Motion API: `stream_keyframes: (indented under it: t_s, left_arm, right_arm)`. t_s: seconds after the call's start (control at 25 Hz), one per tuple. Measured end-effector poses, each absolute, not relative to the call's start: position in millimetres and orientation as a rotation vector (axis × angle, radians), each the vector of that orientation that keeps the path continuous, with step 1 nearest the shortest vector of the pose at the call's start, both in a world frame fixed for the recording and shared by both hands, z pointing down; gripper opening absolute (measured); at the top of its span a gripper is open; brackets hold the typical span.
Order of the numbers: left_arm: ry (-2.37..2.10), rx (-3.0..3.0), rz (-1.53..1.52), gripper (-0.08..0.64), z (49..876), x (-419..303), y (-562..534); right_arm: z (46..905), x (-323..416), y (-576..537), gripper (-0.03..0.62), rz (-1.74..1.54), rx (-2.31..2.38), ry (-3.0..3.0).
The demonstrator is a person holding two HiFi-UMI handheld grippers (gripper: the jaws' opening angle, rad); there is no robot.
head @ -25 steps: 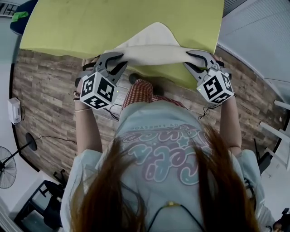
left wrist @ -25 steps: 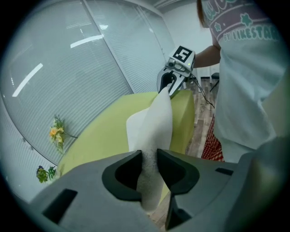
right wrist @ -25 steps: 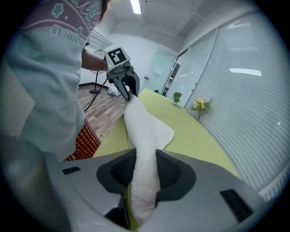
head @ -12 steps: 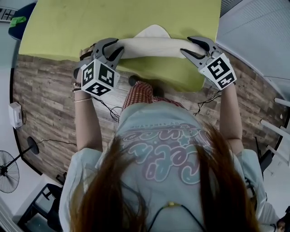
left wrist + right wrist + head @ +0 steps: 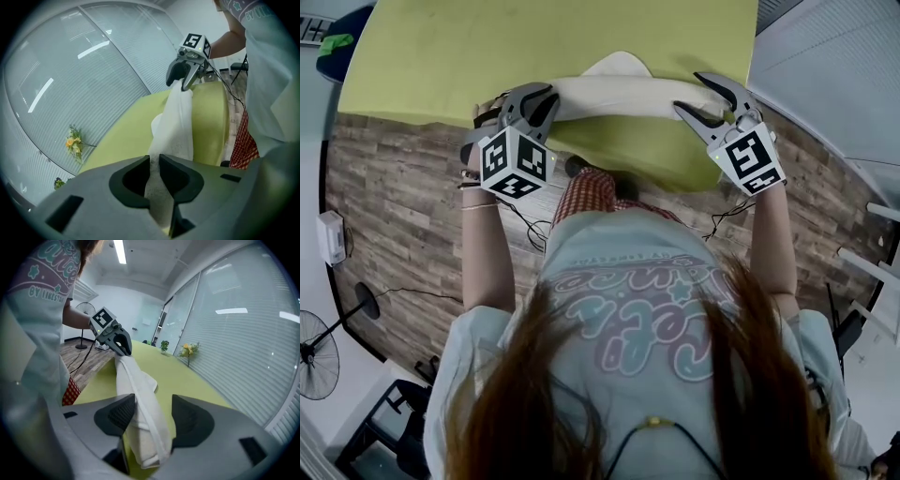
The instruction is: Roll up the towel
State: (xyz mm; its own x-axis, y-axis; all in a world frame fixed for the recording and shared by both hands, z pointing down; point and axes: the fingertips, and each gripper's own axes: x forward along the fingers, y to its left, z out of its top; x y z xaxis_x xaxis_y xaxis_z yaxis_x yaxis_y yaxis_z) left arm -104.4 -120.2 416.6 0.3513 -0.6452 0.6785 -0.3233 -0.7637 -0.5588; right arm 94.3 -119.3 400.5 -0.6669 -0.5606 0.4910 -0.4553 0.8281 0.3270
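Here's the left gripper (image 5: 546,103), its jaws just closing in and now pinching one end of the rolled towel (image 5: 619,97). Over on the right gripper (image 5: 688,92) the jaws have just been opening. They stand spread wide, and the towel's other end lies between them against one pad, clear of the other. The roll stretches along the near edge of the green desk (image 5: 487,47). There's a wood-plank floor (image 5: 394,187) below and a slatted glass wall (image 5: 234,333) beyond.

Yellow-green tabletop (image 5: 487,56) under and ahead of the left claw (image 5: 530,105). Standing fan (image 5: 317,347) on the plank floor (image 5: 394,206), well behind it. Small flowers (image 5: 75,143) by the glass wall (image 5: 93,70), beyond the tabletop.
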Motion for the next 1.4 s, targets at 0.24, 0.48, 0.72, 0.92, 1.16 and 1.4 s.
stream_keyframes:
  t_s: [0.24,0.48,0.72,0.92,1.16,1.4]
  left_arm:
    - [0.858,-2.297,-1.373,0.066,416.7,-103.4,-121.0]
    - [0.880,-2.329,-1.341,0.066,416.6,-103.9,-122.8]
    - [0.966,-2.367,-1.201,0.083,398.1,-106.2,-118.7]
    - [0.922,-2.477,-1.020,0.150,371.7,-78.1,-92.6]
    - [0.611,-2.391,-1.287,0.222,422.1,-42.4,-82.3]
    - [0.639,-2.279,-1.322,0.187,428.6,-47.7,-99.0]
  right_arm:
    - [367.3,47.1,-105.0,0.238,-0.496,0.625,-2.429]
    - [411.5,0.8,-96.5,0.260,-0.459,0.392,-2.391]
    - [425.2,3.0,-99.7,0.196,-0.506,0.389,-2.316]
    - [430.1,4.7,-97.4,0.192,-0.508,0.401,-2.310]
    - [429.9,-0.2,-99.1,0.192,-0.489,0.393,-2.315]
    - [416.0,10.9,-94.4,0.218,-0.615,0.446,-2.291]
